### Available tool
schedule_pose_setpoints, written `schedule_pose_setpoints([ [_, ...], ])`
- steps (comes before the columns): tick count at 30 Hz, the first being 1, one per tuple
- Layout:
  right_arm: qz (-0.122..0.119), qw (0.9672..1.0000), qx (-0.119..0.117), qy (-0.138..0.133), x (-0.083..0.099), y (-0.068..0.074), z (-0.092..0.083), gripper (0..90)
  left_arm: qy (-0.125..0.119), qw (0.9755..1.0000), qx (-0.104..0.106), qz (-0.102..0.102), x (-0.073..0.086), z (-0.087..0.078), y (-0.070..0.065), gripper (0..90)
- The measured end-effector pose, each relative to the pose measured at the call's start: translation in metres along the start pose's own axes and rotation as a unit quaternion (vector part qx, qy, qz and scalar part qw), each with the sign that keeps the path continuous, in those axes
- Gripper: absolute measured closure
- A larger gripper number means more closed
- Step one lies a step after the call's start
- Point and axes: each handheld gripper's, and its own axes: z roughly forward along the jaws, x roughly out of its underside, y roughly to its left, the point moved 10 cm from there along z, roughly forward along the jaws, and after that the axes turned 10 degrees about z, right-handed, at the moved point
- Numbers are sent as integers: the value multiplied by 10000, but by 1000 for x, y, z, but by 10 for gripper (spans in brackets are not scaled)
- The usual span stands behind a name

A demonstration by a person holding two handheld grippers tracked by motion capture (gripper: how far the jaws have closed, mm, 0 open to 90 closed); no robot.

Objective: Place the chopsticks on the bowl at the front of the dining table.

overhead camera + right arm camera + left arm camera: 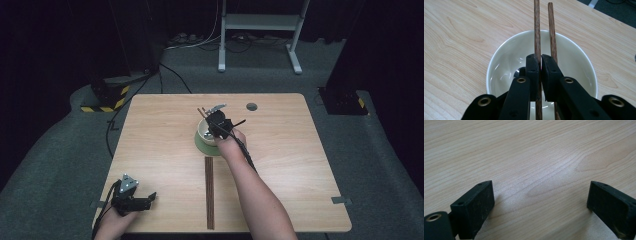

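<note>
My right gripper (pixel 540 65) pinches one chopstick (pixel 537 27) tight between its pads, held over the white bowl (pixel 506 52) just below them – its twin (pixel 552 30) lies alongside, outside the grip, likely resting across the rim – while my left gripper (pixel 540 197) idles wide open, empty

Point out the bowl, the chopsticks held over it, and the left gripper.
bowl (pixel 499 67), right gripper view, bare inner wall at its left.
chopsticks (pixel 537 30), right gripper view, shaft of the clamped left stick beyond the jaws.
left gripper (pixel 134 199), high view, black body near the table's front-left corner.
</note>
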Motion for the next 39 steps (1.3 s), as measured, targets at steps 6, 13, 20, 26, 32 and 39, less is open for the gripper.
schedule_pose_setpoints([
  [6,3,10000,37,60,2,-2,3,844,26,10000,-36,-9,2,-2,-2,73],
  [13,-1,10000,55,80,2,-2,4,843,25,10000,-51,-11,4,-4,-2,73],
  [20,-65,9999,4,-122,-4,-3,-5,658,0,9999,34,99,6,-6,-2,75],
  [26,-8,10000,49,74,2,-11,0,560,-7,9998,134,132,6,-6,-4,73],
  [32,-84,9997,107,197,8,-10,5,639,-25,9998,156,136,6,-6,-4,75],
  [39,-124,9996,98,220,8,-6,6,720,-26,9998,145,131,6,-6,-4,75],
])
